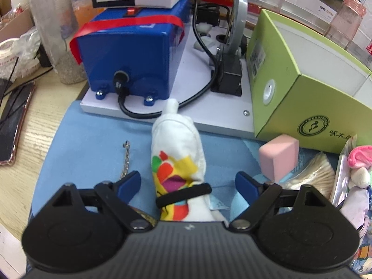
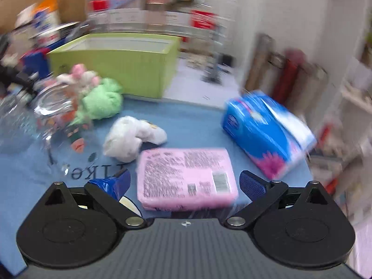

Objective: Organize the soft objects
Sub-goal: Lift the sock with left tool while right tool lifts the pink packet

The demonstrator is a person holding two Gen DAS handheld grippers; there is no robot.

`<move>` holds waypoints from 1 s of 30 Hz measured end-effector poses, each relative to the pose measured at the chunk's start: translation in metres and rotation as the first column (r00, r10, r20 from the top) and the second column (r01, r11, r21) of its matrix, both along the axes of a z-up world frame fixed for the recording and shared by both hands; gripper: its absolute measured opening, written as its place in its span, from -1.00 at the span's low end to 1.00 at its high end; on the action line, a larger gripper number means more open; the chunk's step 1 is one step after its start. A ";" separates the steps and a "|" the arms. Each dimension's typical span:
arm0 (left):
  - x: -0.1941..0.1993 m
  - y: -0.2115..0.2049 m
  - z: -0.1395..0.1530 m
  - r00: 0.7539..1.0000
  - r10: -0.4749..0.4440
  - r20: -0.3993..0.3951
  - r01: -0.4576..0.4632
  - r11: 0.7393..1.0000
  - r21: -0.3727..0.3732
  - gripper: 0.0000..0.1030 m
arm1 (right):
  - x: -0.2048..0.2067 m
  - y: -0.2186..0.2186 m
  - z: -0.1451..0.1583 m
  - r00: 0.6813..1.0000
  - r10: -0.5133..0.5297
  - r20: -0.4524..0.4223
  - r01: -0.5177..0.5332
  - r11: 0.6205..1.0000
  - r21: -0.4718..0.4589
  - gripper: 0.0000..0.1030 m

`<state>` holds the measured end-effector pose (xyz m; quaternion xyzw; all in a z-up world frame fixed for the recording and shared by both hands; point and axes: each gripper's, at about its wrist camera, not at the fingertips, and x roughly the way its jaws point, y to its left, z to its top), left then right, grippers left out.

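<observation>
In the left wrist view a rolled white cloth with a colourful print (image 1: 179, 153) lies on the blue mat (image 1: 88, 139), bound by a black band (image 1: 183, 195). My left gripper (image 1: 187, 183) stands open astride it, both blue pads clear of the cloth. A pink sponge block (image 1: 279, 158) sits to the right. In the blurred right wrist view my right gripper (image 2: 187, 182) is open around a flat pink pack (image 2: 186, 176) lying on the mat, with small gaps at both pads. Beyond lie a crumpled white cloth (image 2: 130, 137), a green towel (image 2: 102, 102) and a pink-white plush (image 2: 79, 74).
An open green box (image 1: 302, 86) stands at the right, a blue machine (image 1: 130, 53) with a black cable straight ahead. A small chain (image 1: 125, 160), a bag of cotton swabs (image 1: 311, 174) and a phone (image 1: 16, 125) lie nearby. A glass jar (image 2: 46, 116) and a blue tissue pack (image 2: 262, 130) flank the right gripper.
</observation>
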<state>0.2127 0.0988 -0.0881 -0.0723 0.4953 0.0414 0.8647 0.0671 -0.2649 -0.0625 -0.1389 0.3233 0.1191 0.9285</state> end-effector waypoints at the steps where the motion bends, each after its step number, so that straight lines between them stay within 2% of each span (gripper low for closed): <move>1: 0.000 0.000 0.000 1.000 -0.003 0.001 0.003 1.000 0.004 0.70 | 0.006 0.001 0.001 0.999 0.045 -0.006 -0.045 0.998 -0.045 0.70; 4: 0.000 -0.002 -0.001 1.000 -0.006 0.001 0.006 1.000 0.018 0.70 | 0.029 0.003 0.000 0.991 0.125 -0.057 -0.131 0.985 -0.113 0.70; 7: 0.002 -0.005 -0.001 1.000 -0.009 -0.007 0.009 0.999 0.039 0.70 | 0.044 0.015 -0.004 0.945 0.301 -0.125 -0.318 0.935 -0.157 0.70; 9: 0.003 -0.007 -0.002 1.000 -0.011 -0.009 0.011 0.999 0.053 0.70 | 0.067 0.009 -0.002 0.919 0.345 -0.192 -0.364 0.928 -0.075 0.70; 11: 0.004 -0.009 -0.002 1.000 -0.014 -0.008 0.015 0.998 0.069 0.70 | 0.093 -0.004 -0.003 0.895 0.368 -0.254 -0.363 0.929 0.069 0.70; 14: 0.005 -0.010 -0.002 1.000 -0.013 -0.005 0.014 0.997 0.072 0.70 | 0.119 -0.018 -0.020 0.860 0.368 -0.353 -0.312 0.928 0.205 0.70; 17: 0.005 -0.010 -0.002 1.000 -0.011 -0.003 0.011 0.998 0.067 0.70 | 0.114 -0.031 -0.029 0.867 0.313 -0.389 -0.206 0.934 0.291 0.70; 21: 0.006 -0.012 -0.002 1.000 -0.016 0.007 0.016 0.998 0.068 0.70 | 0.086 -0.036 -0.028 0.898 0.164 -0.408 -0.036 0.953 0.302 0.71; 23: 0.006 -0.013 -0.002 1.000 -0.022 0.014 0.021 0.997 0.068 0.70 | 0.076 -0.037 -0.026 0.891 0.079 -0.448 0.073 0.947 0.314 0.71; 24: 0.005 -0.014 -0.002 1.000 -0.026 0.017 0.025 0.997 0.066 0.70 | 0.070 -0.034 -0.026 0.889 0.062 -0.453 0.096 0.943 0.318 0.71; 26: 0.003 -0.016 -0.002 0.999 -0.039 0.021 0.038 0.997 0.064 0.70 | 0.056 -0.022 -0.024 0.898 0.085 -0.431 0.058 0.950 0.307 0.71; 27: 0.002 -0.018 -0.002 0.998 -0.052 0.022 0.050 0.997 0.063 0.70 | 0.049 -0.016 -0.020 0.907 0.114 -0.405 0.006 0.959 0.284 0.71; 29: 0.001 -0.020 -0.002 0.997 -0.072 0.021 0.070 0.996 0.063 0.70 | 0.033 -0.006 -0.007 0.908 0.259 -0.330 -0.196 0.957 0.212 0.71; 30: 0.000 -0.021 -0.002 0.997 -0.078 0.021 0.076 0.995 0.064 0.70 | 0.025 -0.001 -0.003 0.890 0.337 -0.306 -0.301 0.940 0.161 0.71</move>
